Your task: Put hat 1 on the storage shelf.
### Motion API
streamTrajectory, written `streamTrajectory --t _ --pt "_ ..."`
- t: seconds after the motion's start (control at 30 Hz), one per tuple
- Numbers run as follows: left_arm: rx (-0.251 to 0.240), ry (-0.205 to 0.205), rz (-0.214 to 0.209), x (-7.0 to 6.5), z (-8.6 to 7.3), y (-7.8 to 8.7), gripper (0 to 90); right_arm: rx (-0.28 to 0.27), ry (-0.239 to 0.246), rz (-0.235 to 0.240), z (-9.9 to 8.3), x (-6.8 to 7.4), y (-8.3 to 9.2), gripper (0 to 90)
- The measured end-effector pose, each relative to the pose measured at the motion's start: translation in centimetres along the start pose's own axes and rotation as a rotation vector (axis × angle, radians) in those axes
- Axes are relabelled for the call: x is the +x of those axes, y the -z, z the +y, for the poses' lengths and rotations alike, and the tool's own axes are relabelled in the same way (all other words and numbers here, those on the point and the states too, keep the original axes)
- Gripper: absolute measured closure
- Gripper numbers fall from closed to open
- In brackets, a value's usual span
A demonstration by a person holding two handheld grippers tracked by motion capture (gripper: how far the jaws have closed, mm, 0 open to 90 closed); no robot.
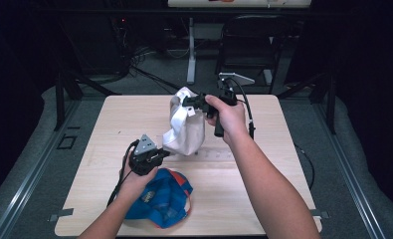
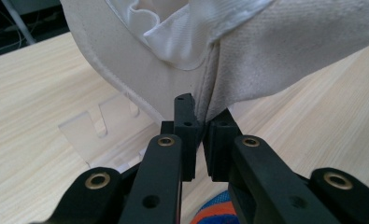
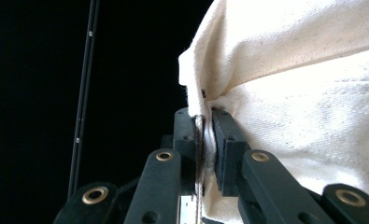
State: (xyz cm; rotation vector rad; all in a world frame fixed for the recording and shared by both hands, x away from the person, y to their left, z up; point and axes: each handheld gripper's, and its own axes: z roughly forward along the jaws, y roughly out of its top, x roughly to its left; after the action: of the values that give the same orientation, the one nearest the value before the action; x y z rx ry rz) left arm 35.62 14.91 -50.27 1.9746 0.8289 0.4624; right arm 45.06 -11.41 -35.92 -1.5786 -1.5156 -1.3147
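A cream cloth cap [image 1: 186, 127] hangs above the middle of the table, held between both grippers. My left gripper [image 1: 167, 153] is shut on its lower edge, and in the left gripper view the pads [image 2: 188, 126] pinch the cream fabric [image 2: 266, 56] at a seam. My right gripper [image 1: 186, 102] is shut on the cap's upper rim. The right gripper view has the cloth [image 3: 303, 93] squeezed flat between that gripper's [image 3: 204, 135] two jaws.
A blue and orange cap [image 1: 161, 199] lies on the wooden table [image 1: 263, 199] near the front edge, under my left forearm. A clear plastic stand [image 2: 102, 135] lies flat on the table below the cream cap. Dark floor, cables and desk legs lie beyond the far edge.
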Motion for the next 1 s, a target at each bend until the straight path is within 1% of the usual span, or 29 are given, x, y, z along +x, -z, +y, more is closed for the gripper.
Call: streamTrajectory --t 0.03,0.13,0.2,0.23,0.27,0.33,0.37,0.4,0.43,0.47,0.5,0.53,0.57,0.6,0.63,0.73,0.8,0.87,0.97,1.0 --pt "0.002 0.004 0.007 -0.1 -0.2 -0.1 85.4 0.007 0.002 -0.005 0.0 0.0 0.0 81.7" --pt "0.007 0.011 0.009 -0.1 -0.3 -0.1 85.3 0.005 0.005 -0.01 -0.1 -0.1 -0.2 81.6" --pt "0.01 0.009 0.014 -0.1 -0.4 -0.2 85.3 0.007 0.004 -0.011 -0.2 -0.2 -0.2 81.6" --pt "0.026 0.005 0.021 -0.1 -0.5 -0.2 85.3 0.005 0.005 -0.016 -0.2 -0.3 -0.2 81.6" --pt "0.026 0.005 0.021 -0.1 -0.5 -0.2 85.3 0.005 0.005 -0.016 -0.2 -0.3 -0.2 81.6" --pt "0.046 0.019 0.014 0.1 -0.6 -0.4 85.4 0.006 0.014 -0.04 -0.3 -0.7 -0.2 81.5" --pt "0.056 0.023 0.013 0.1 -0.6 -0.4 85.4 0.004 0.015 -0.049 -0.3 -0.8 -0.2 81.5" --pt "0.067 0.021 0.015 0.1 -0.7 -0.5 85.5 0.014 0.022 -0.066 -0.3 -1.0 -0.1 81.4" --pt "0.07 0.027 0.017 0.1 -0.9 -0.6 85.5 0.012 0.025 -0.077 -0.4 -1.2 -0.2 81.4" --pt "0.072 0.034 0.016 0.2 -1.0 -0.6 85.5 0.015 0.023 -0.081 -0.4 -1.4 -0.2 81.4" --pt "0.075 0.039 0.029 0.2 -1.2 -0.7 85.6 0.012 0.019 -0.088 -0.4 -1.5 -0.3 81.4" --pt "0.087 0.044 0.023 0.3 -1.3 -0.8 85.6 0.021 0.023 -0.091 -0.5 -1.7 -0.4 81.4" --pt "0.108 0.043 0.016 0.3 -1.5 -1.0 85.5 0.019 0.017 -0.097 -0.5 -1.7 -0.5 81.3" --pt "0.108 0.043 0.016 0.3 -1.5 -1.0 85.5 0.019 0.017 -0.097 -0.5 -1.7 -0.5 81.3" --pt "0.1 0.048 0.024 0.2 -1.9 -1.2 85.5 0.029 0.03 -0.127 -0.6 -2.1 -0.8 81.3" --pt "0.102 0.049 0.024 0.2 -1.8 -1.1 85.5 0.032 0.027 -0.117 -0.7 -2.3 -0.9 81.2" --pt "0.103 0.047 0.024 0.2 -1.8 -1.1 85.5 0.037 0.033 -0.115 -0.7 -2.3 -0.9 80.7" --pt "0.103 0.045 0.024 0.3 -1.8 -1.1 85.5 0.024 0.034 -0.118 -0.8 -2.2 -0.8 79.3" --pt "0.105 0.031 0.032 0.1 -1.8 -1.1 85.4 0.036 0.047 -0.119 -0.9 -2.1 -0.5 77.7" --pt "0.105 0.031 0.035 0.1 -1.8 -1.1 85.4 0.023 0.046 -0.11 -0.9 -2.0 -0.3 76.1"
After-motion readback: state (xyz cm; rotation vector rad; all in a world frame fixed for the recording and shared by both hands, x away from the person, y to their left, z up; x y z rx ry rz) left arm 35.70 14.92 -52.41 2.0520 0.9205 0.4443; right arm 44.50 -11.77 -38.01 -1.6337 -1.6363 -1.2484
